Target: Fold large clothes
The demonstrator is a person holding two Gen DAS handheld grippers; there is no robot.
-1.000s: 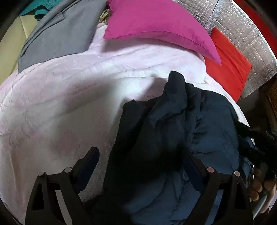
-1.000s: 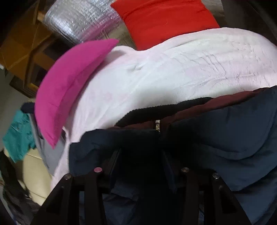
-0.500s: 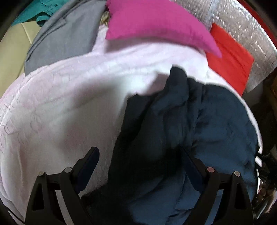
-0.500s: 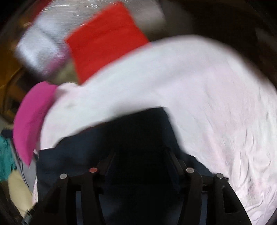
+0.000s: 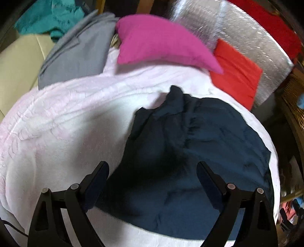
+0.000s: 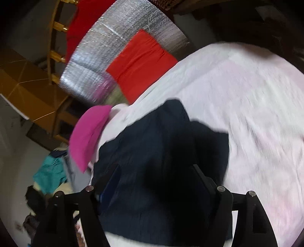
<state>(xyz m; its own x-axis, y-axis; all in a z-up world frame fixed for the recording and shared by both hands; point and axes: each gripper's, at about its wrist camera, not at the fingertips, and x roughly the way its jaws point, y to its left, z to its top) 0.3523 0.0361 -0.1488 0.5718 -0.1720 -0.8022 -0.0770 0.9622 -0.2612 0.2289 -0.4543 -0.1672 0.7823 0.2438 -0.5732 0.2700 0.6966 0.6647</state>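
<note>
A dark navy padded jacket (image 5: 190, 148) lies bunched on a pale pink bed cover (image 5: 62, 121). It also shows in the right wrist view (image 6: 157, 152) on the same cover (image 6: 256, 117). My left gripper (image 5: 153, 171) is open and empty, hovering above the jacket's near edge. My right gripper (image 6: 155, 172) is open, its jaws spread wide above the jacket, holding nothing. The right wrist view is blurred by motion.
A magenta pillow (image 5: 159, 41) and a red pillow (image 5: 235, 74) lie at the head of the bed against a silver foil panel (image 5: 247, 36). A grey garment (image 5: 79, 49) and a teal cloth (image 5: 49, 17) lie at the far left.
Both grippers have risen and pulled back from the jacket. The right gripper has let go of the jacket and swung round. The jacket now lies flatter on the cover.
</note>
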